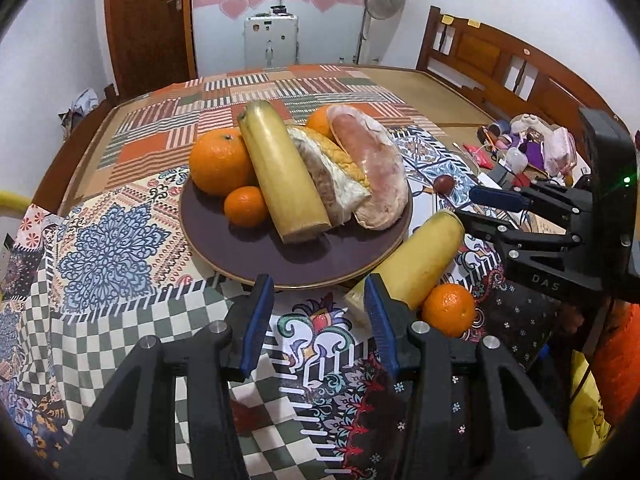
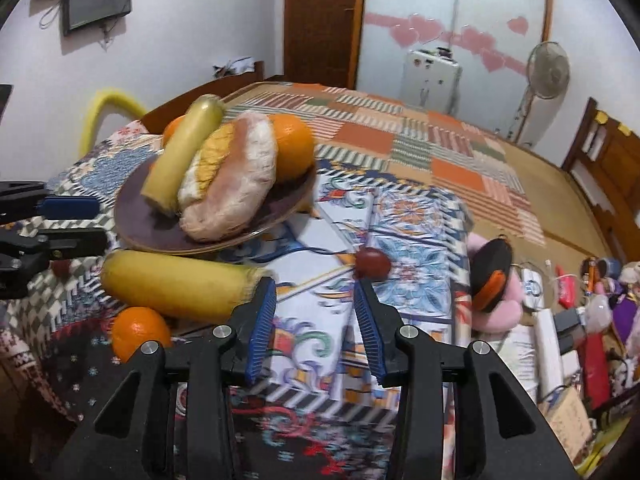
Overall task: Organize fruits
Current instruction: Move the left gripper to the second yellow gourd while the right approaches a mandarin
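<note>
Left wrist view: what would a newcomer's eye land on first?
A brown plate at centre, heaped with oranges, a banana and bread-like rolls. To its right, a loose banana and orange lie on the patterned cloth, beside the empty left gripper.

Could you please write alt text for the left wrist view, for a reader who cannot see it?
A round dark purple plate on a patterned cloth holds oranges, a yellow banana piece and bread-like loaves. Beside it lie another yellow banana piece and a small orange. The left gripper has open, empty jaws.

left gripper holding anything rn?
No, the left gripper is open over bare cloth, just short of the plate.
</note>
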